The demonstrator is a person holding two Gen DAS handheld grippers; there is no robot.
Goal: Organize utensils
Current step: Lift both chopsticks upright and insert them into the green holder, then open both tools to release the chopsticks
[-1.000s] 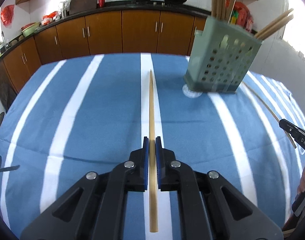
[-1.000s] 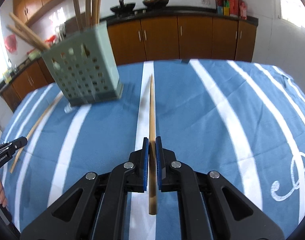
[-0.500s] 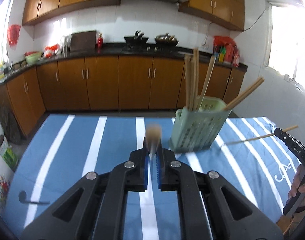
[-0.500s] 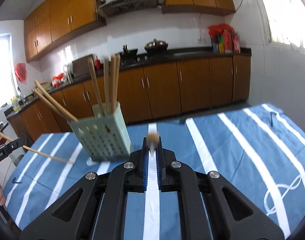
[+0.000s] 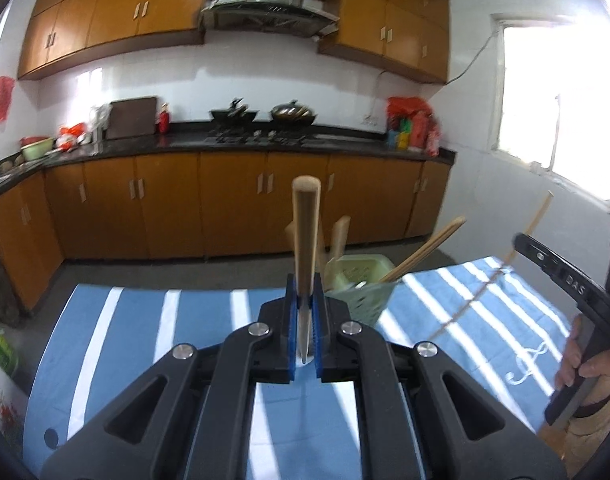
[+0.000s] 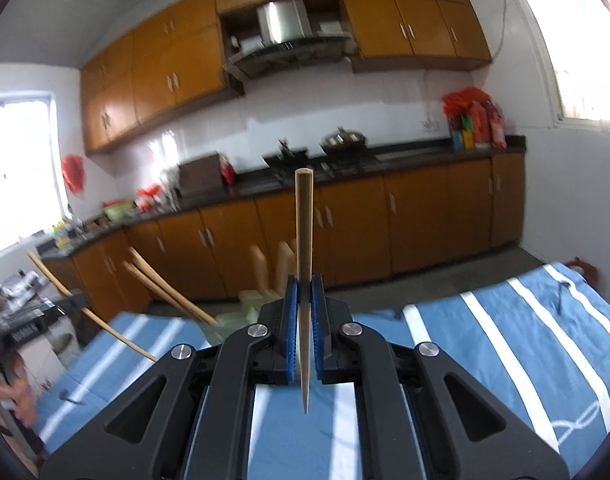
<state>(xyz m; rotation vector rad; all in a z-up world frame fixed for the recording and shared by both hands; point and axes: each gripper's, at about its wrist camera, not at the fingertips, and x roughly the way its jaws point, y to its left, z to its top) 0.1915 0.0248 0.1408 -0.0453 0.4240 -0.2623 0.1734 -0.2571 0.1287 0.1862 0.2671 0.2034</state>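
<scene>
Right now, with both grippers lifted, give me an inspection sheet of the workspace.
Surface: blue cloth with white stripes covers the table.
Job's things: pale green perforated plastic utensil basket holds several wooden chopsticks; one long wooden chopstick is in the left gripper, another wooden chopstick in the right gripper.
Clutter: nothing seen on the cloth.
Grippers: both jaws shut on their chopsticks, above the table.
Cables: wall wire by the window.
Surroundings: orange-brown kitchen cabinets, stove pans, range hood.

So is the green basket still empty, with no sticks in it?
No, the green basket already has several wooden chopsticks poking out of its top, some upright and some leaning over the rim.
</scene>
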